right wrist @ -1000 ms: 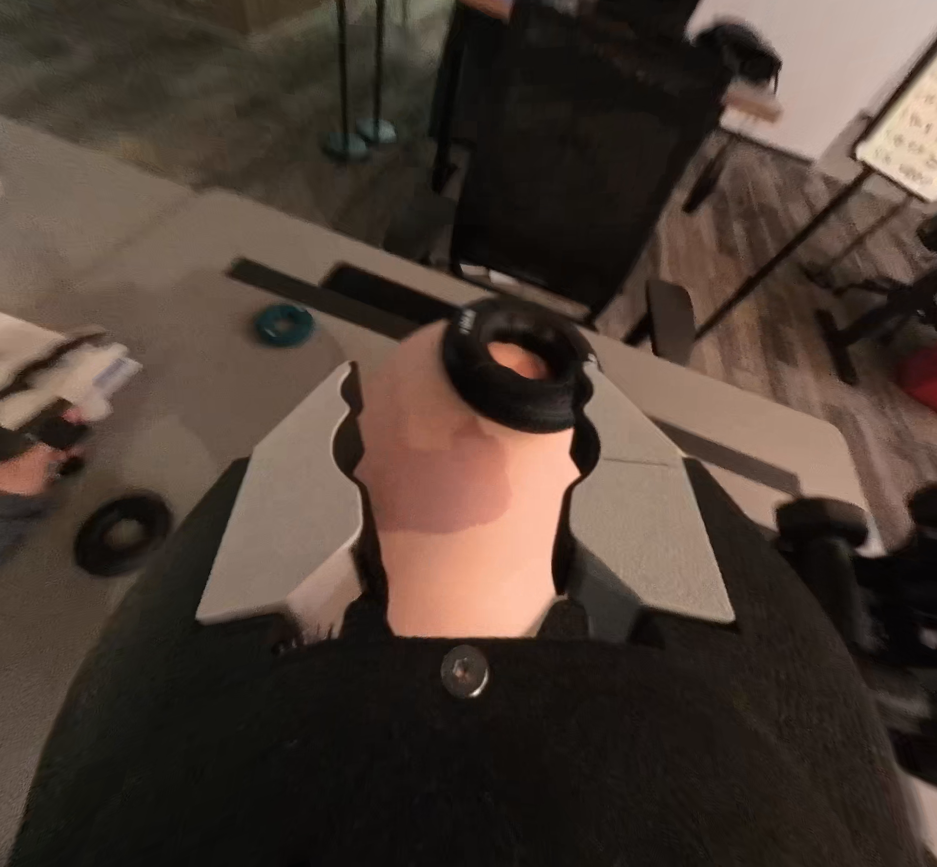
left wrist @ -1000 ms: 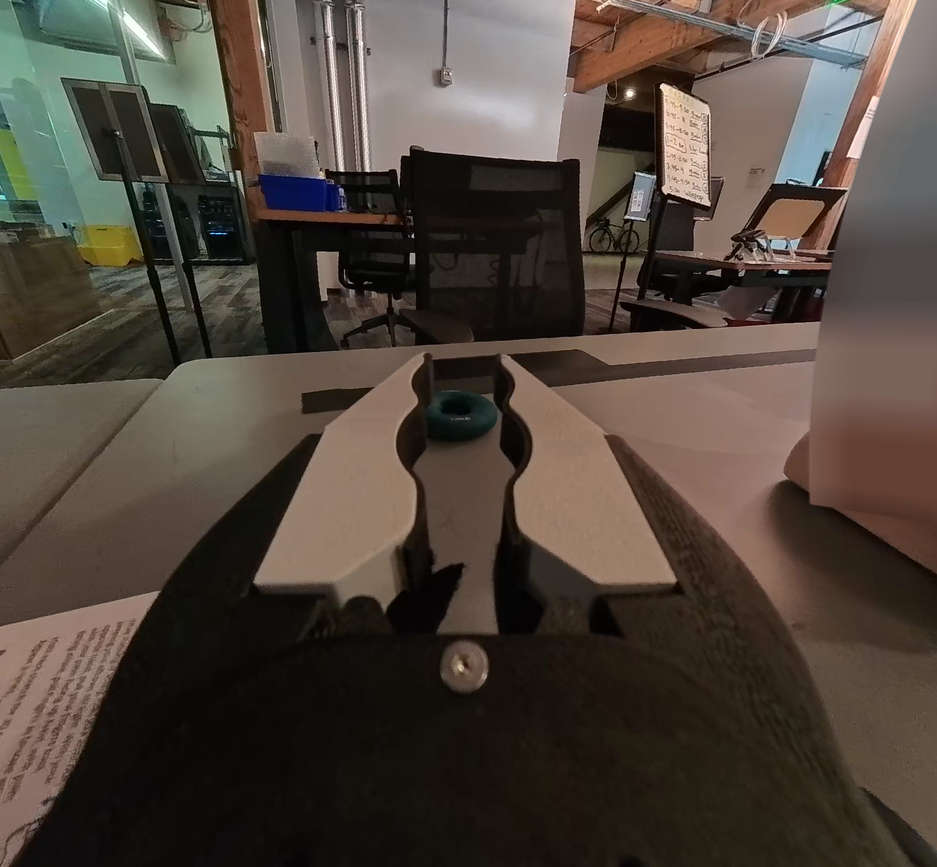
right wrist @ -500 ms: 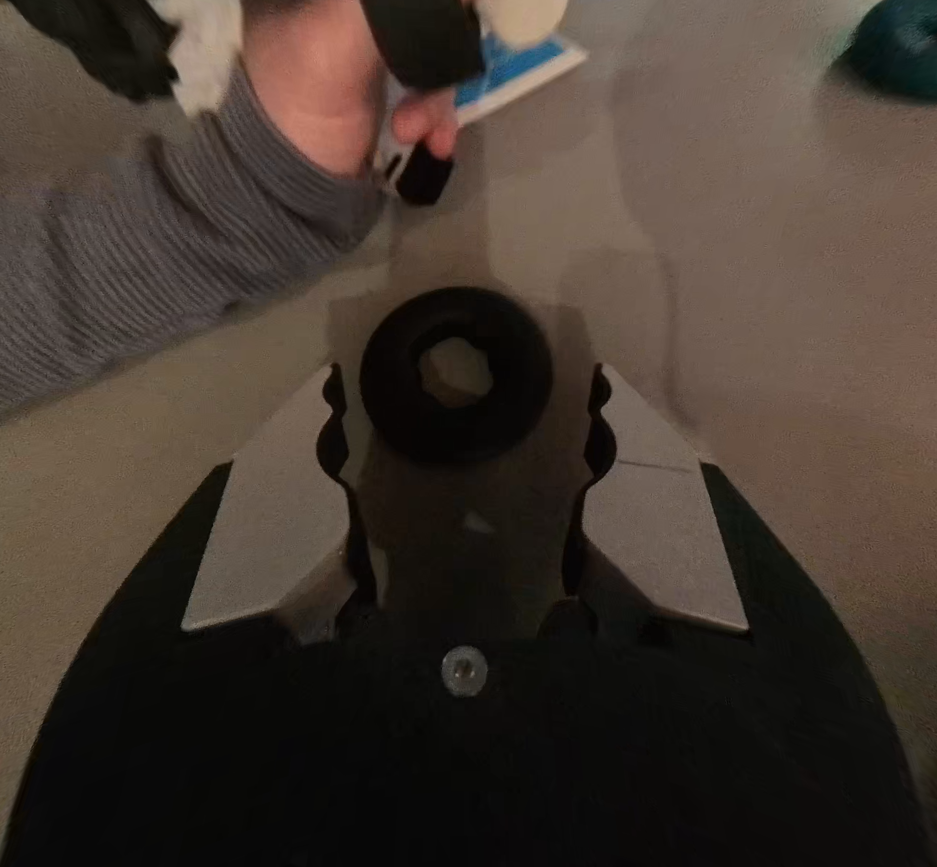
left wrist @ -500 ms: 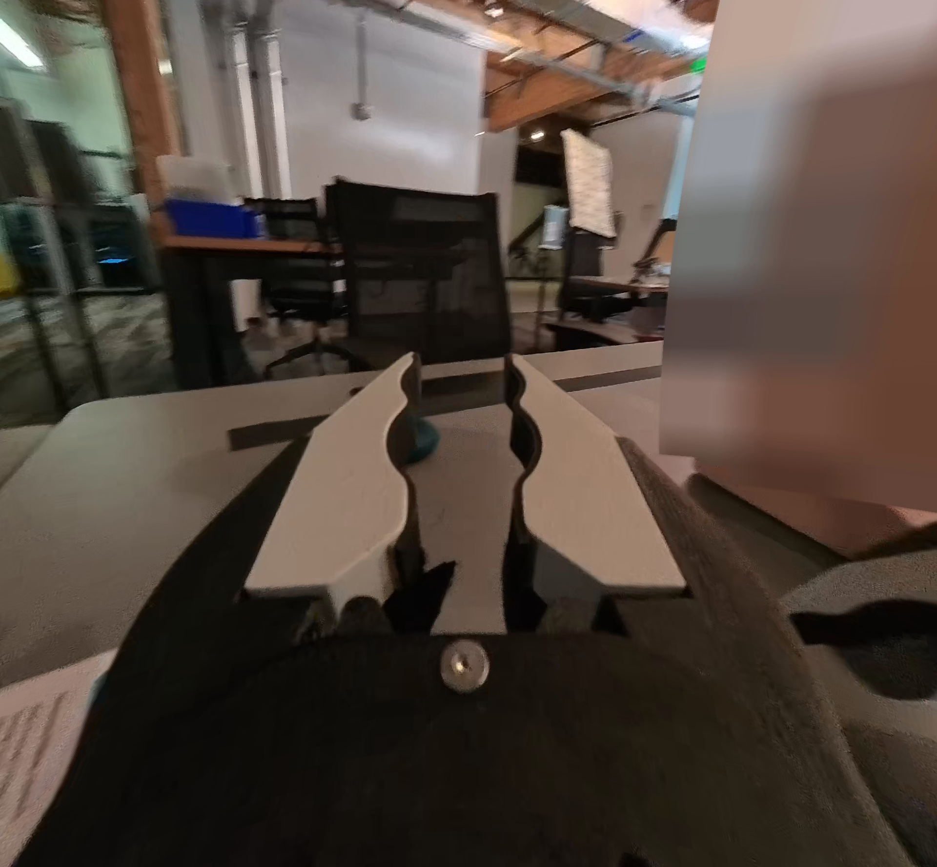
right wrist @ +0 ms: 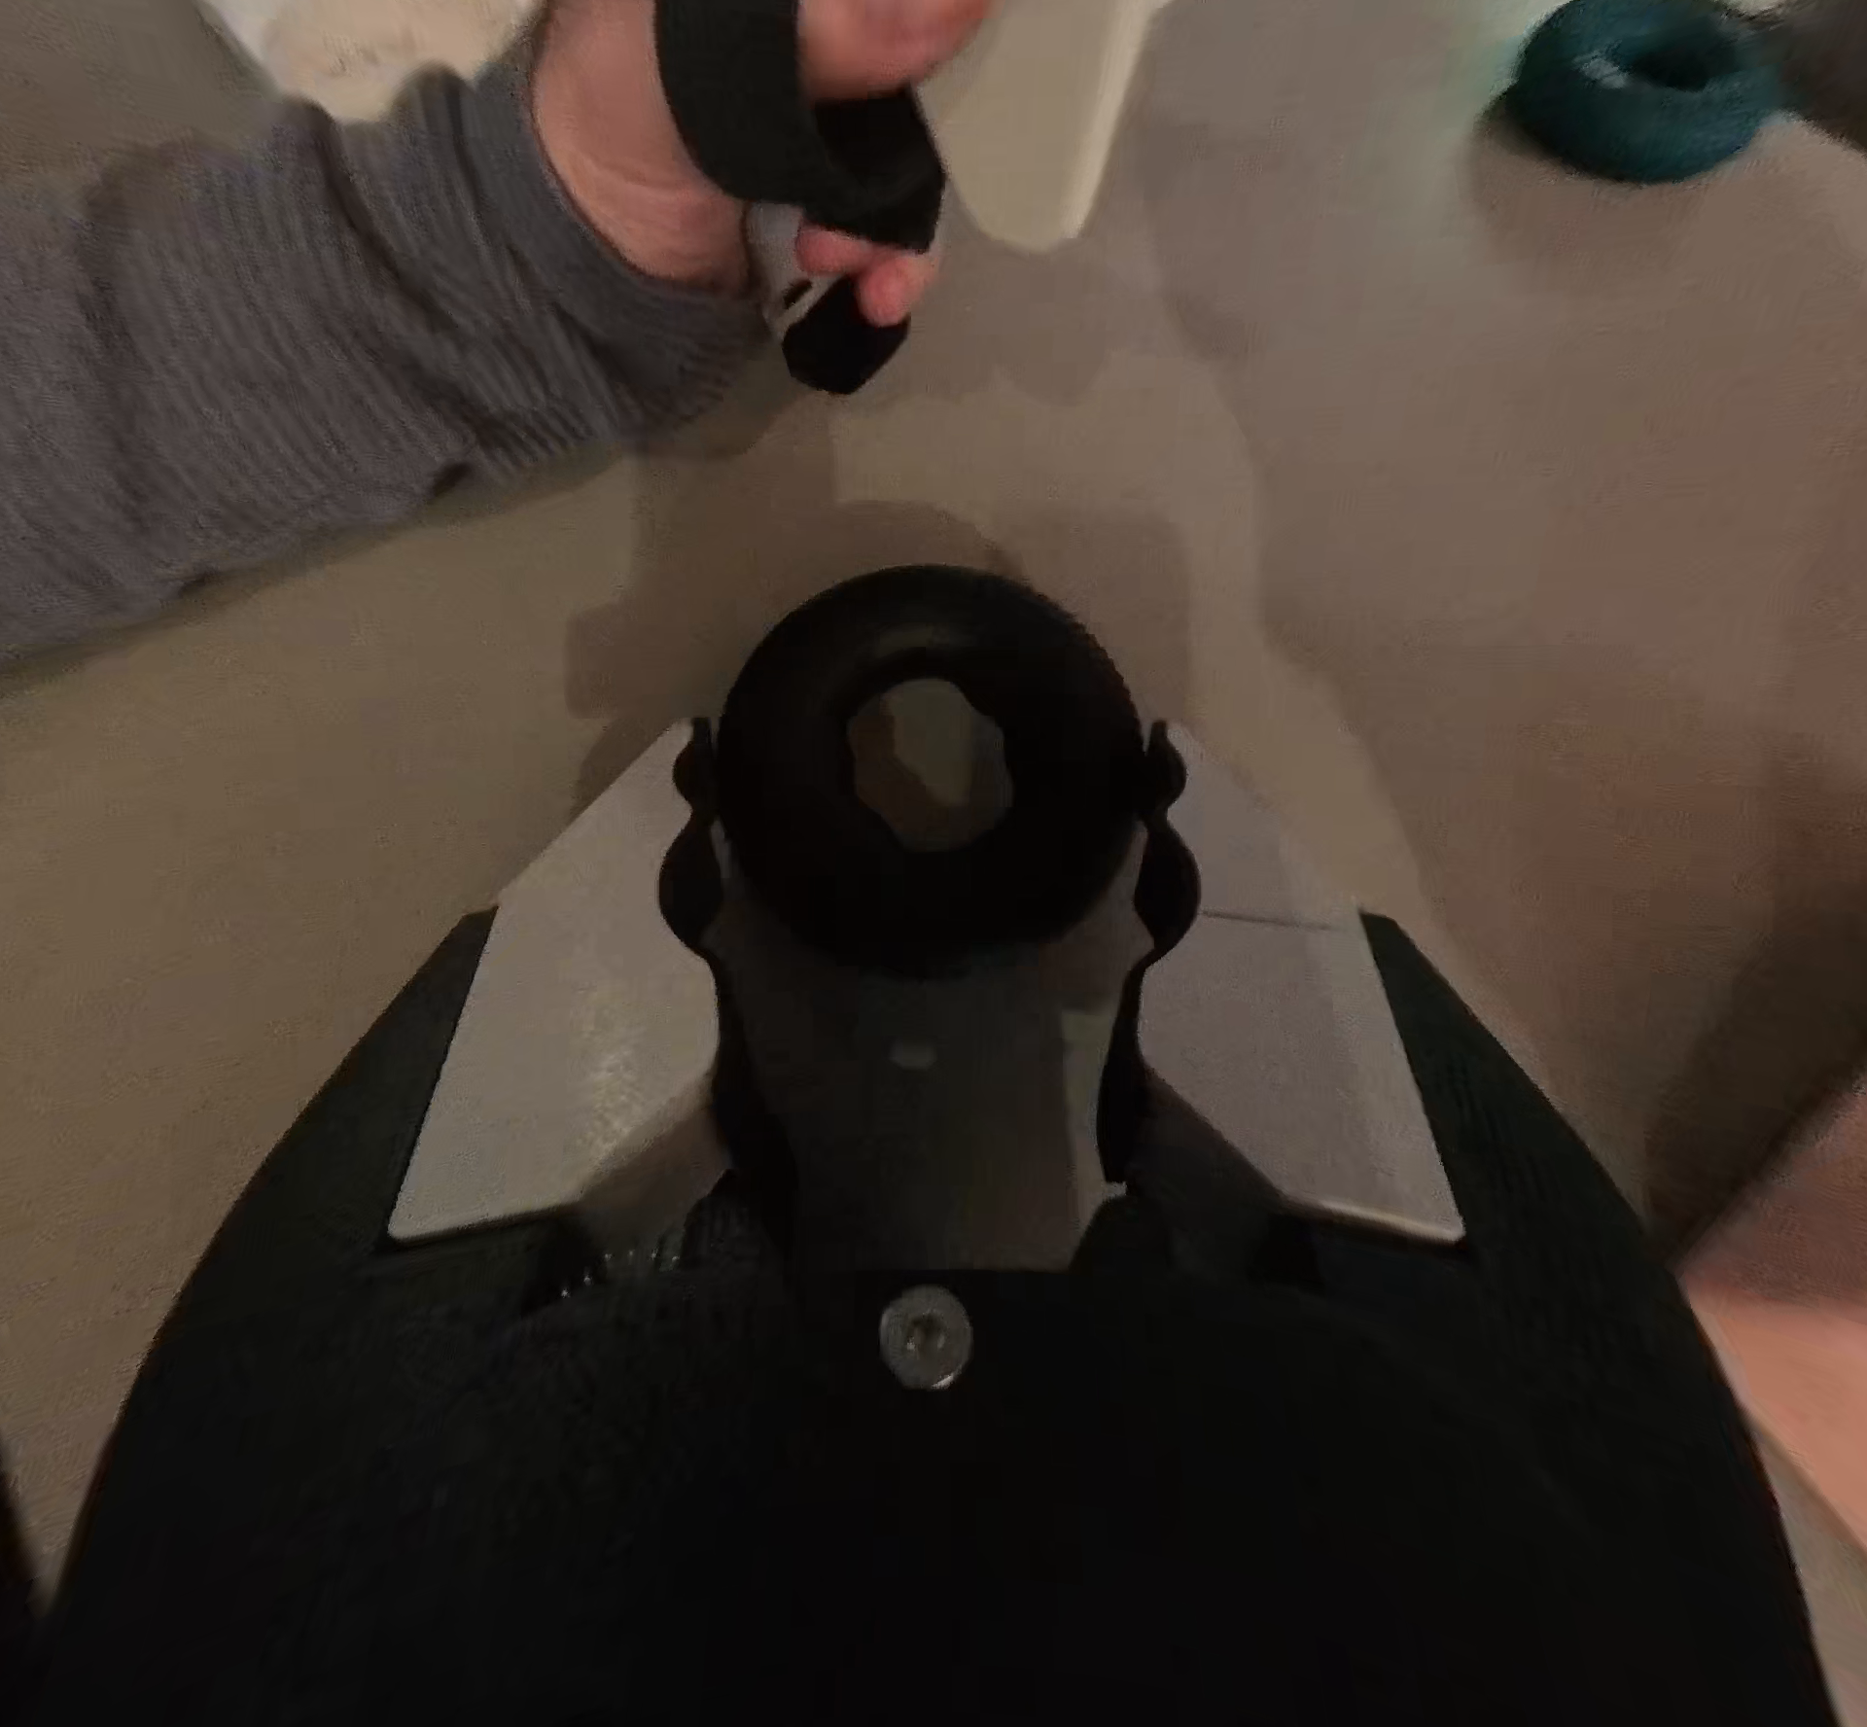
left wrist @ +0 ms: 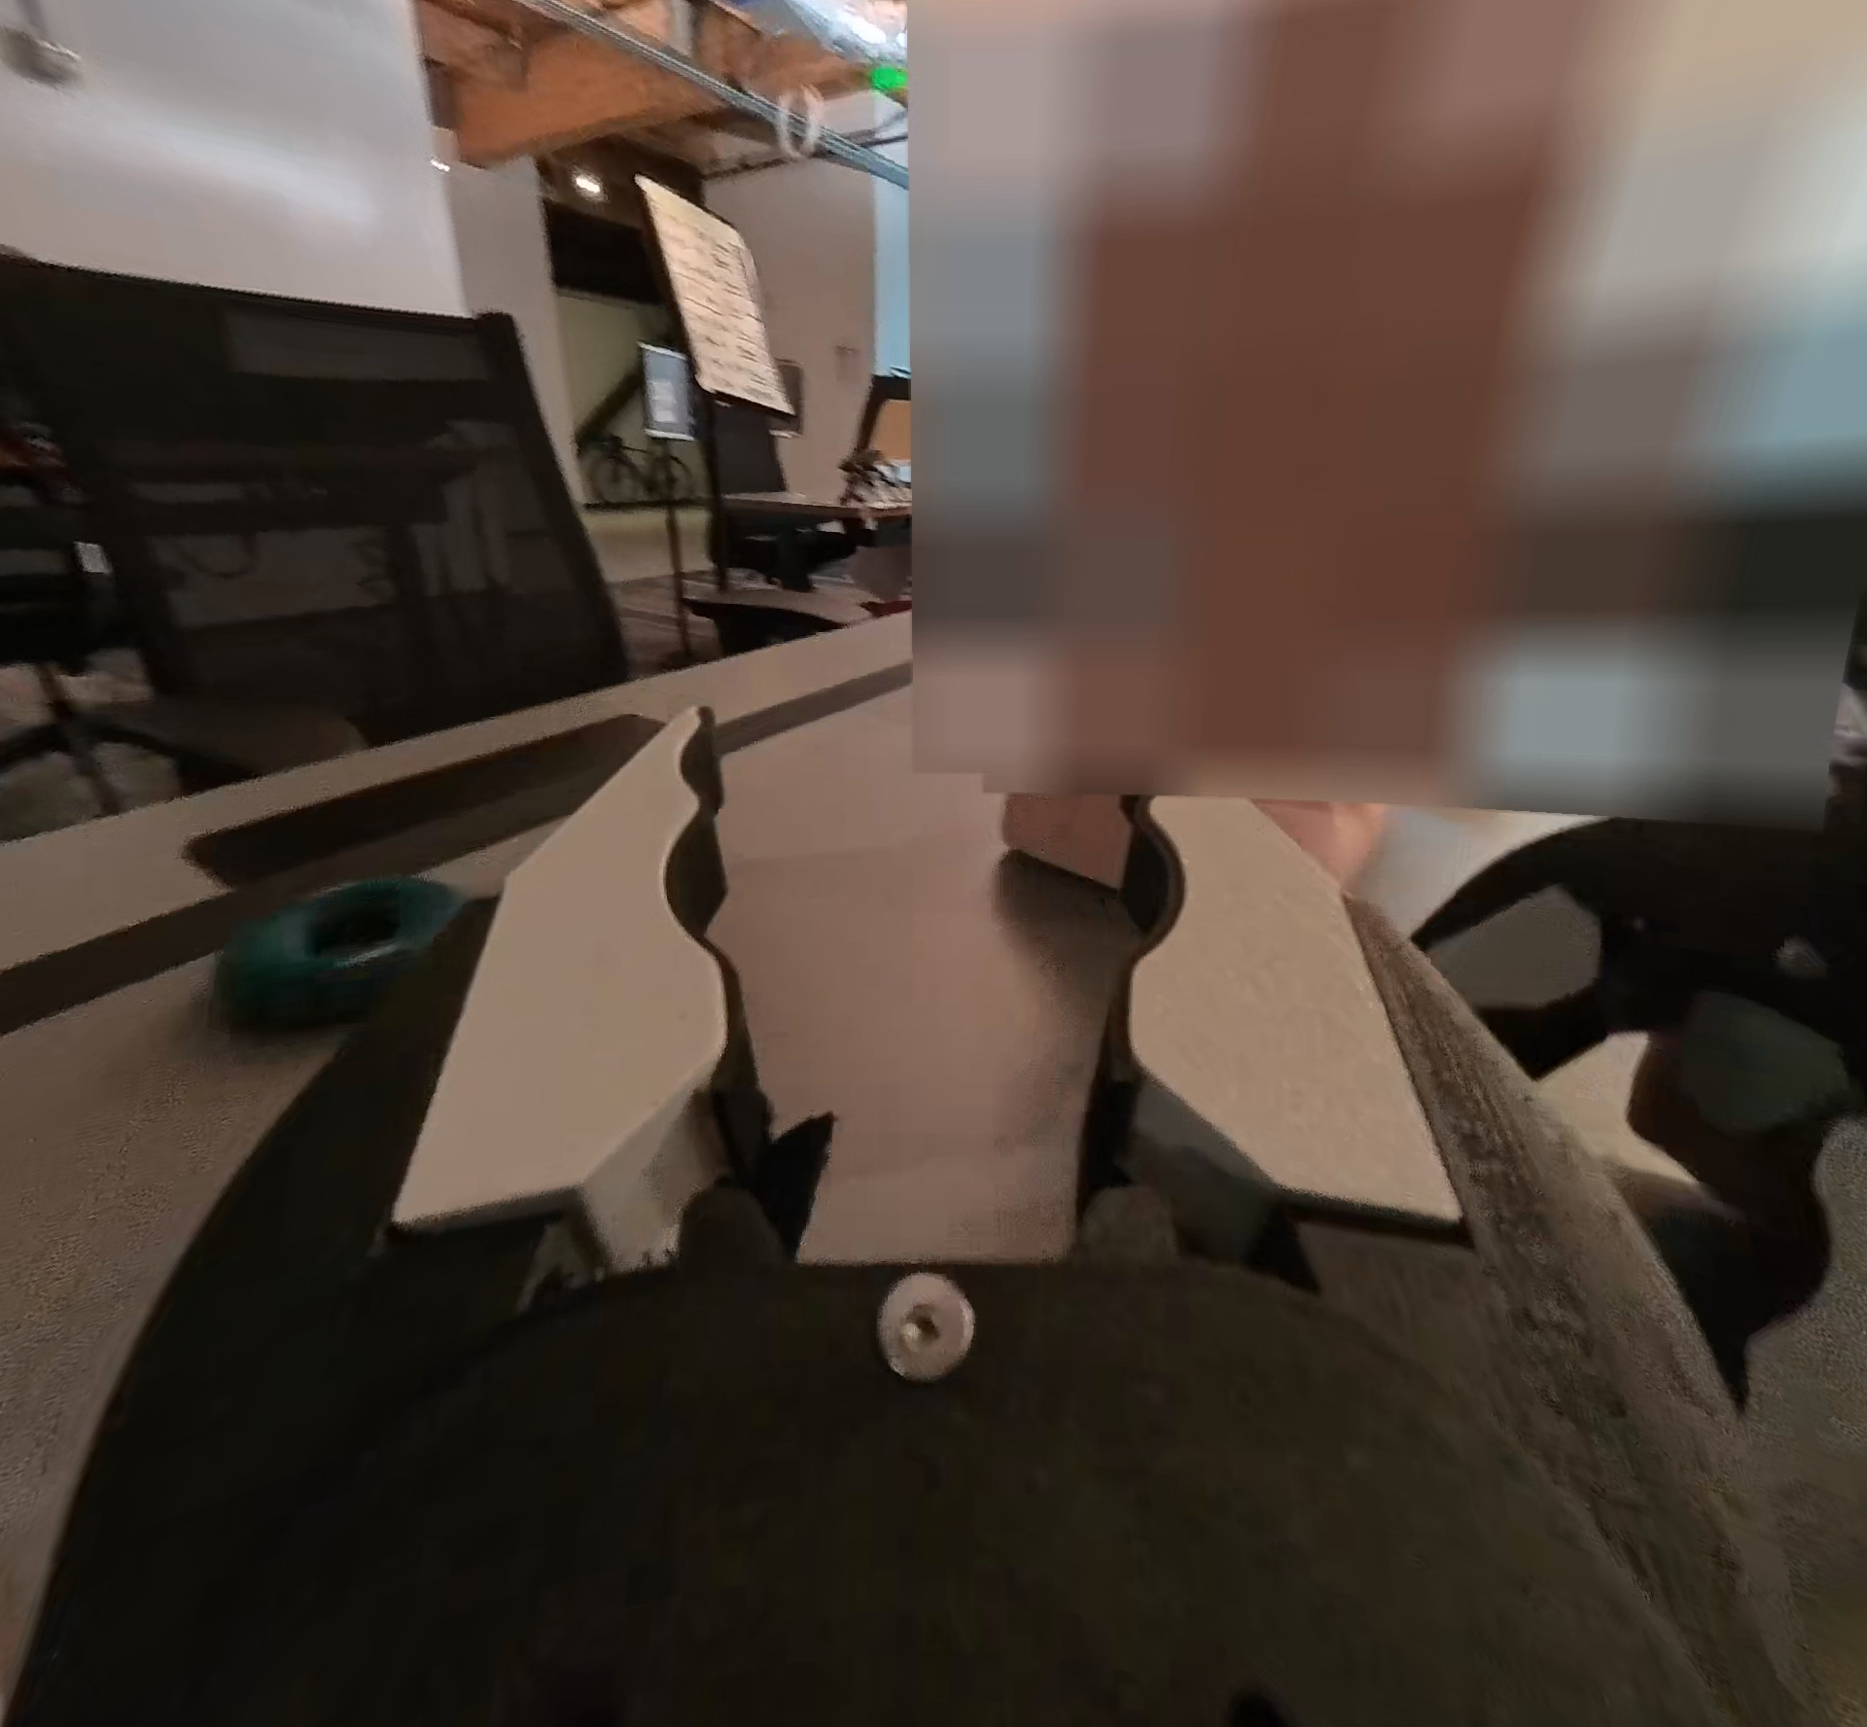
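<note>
In the right wrist view my right gripper [right wrist: 927, 739] sits low over the grey table [right wrist: 1414, 466]. Its fingers press both sides of a black ring [right wrist: 808, 830] that lies flat between them. My left gripper [left wrist: 919, 800] is open wide and empty, low over the table [left wrist: 152, 1173]. A teal ring [left wrist: 333, 936] lies on the table just left of its left finger [left wrist: 596, 971]. The teal ring also shows at the top right of the right wrist view [right wrist: 1637, 92]. A hand [right wrist: 707, 82] in a grey sleeve [right wrist: 253, 315] holds the left gripper's white handle [right wrist: 1061, 62].
The right gripper's black body [left wrist: 1616, 971] is close on the right in the left wrist view. A black office chair [left wrist: 354, 517] stands beyond the table's far edge, with a whiteboard on a stand [left wrist: 717, 305] farther back. A dark strip [left wrist: 404, 810] runs across the table.
The left gripper swung right and opened wider, so the teal ring went from between its fingers to its left. The right gripper's fingers closed in on the black ring.
</note>
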{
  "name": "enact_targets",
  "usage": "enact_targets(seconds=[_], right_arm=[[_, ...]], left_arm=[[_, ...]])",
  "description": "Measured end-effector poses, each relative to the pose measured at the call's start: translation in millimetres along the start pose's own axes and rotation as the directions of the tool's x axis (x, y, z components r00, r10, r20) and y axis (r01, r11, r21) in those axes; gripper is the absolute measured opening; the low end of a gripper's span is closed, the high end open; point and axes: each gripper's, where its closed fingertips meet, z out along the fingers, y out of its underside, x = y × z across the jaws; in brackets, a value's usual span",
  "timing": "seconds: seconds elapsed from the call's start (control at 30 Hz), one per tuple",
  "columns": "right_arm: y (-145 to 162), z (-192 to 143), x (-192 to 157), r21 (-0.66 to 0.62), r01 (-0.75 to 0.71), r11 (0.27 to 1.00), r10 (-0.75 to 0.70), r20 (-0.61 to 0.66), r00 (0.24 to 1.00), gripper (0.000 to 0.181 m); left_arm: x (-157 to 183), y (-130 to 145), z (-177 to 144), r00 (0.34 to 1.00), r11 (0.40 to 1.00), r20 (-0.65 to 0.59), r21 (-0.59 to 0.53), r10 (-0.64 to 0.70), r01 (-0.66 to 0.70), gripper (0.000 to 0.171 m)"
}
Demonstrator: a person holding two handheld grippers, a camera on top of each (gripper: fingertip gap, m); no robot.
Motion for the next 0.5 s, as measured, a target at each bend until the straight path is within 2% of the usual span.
enact_targets(seconds=[0.03, 0.13, 0.2, 0.27, 0.33, 0.4, 0.5], right_arm=[[0.3, -15.2, 2.0, 0.026, -0.008, 1.0, 0.009, -0.028, 1.0, 0.084], [-6.5, -70.1, 8.5, 0.093, 0.01, 0.996, 0.002, -0.13, 0.992, 0.083], [-23.5, -112.9, 10.8, 0.144, 0.047, 0.988, -0.019, -0.192, 0.981, 0.083], [-51.9, -158.3, 12.7, 0.202, 0.093, 0.975, -0.042, -0.24, 0.97, 0.083], [-85.8, -203.3, 20.7, 0.245, 0.147, 0.958, -0.069, -0.302, 0.951, 0.083], [-119.1, -244.6, 38.8, 0.254, 0.21, 0.944, -0.097, -0.393, 0.914, 0.083], [-160.5, -293.3, 77.3, 0.232, 0.257, 0.938, -0.106, -0.513, 0.852, 0.083]], left_arm=[[8.2, 2.4, 2.7, 0.999, 1.0, -0.04, -0.012, -0.008, 0.008, 0.079], [39.1, 7.6, 10.2, 0.986, 0.999, -0.164, -0.045, -0.026, 0.019, 0.079], [63.4, 7.9, 15.8, 0.972, 0.997, -0.224, -0.048, -0.07, 0.061, 0.078], [97.1, 9.1, 22.2, 0.95, 0.993, -0.293, -0.063, -0.111, 0.097, 0.08], [133.8, 15.0, 26.8, 0.931, 0.994, -0.351, -0.091, -0.094, 0.066, 0.081], [165.7, 24.3, 28.0, 0.914, 0.993, -0.403, -0.114, -0.046, 0.0, 0.083], [191.3, 34.3, 27.4, 0.898, 0.99, -0.439, -0.135, -0.027, -0.036, 0.084]])
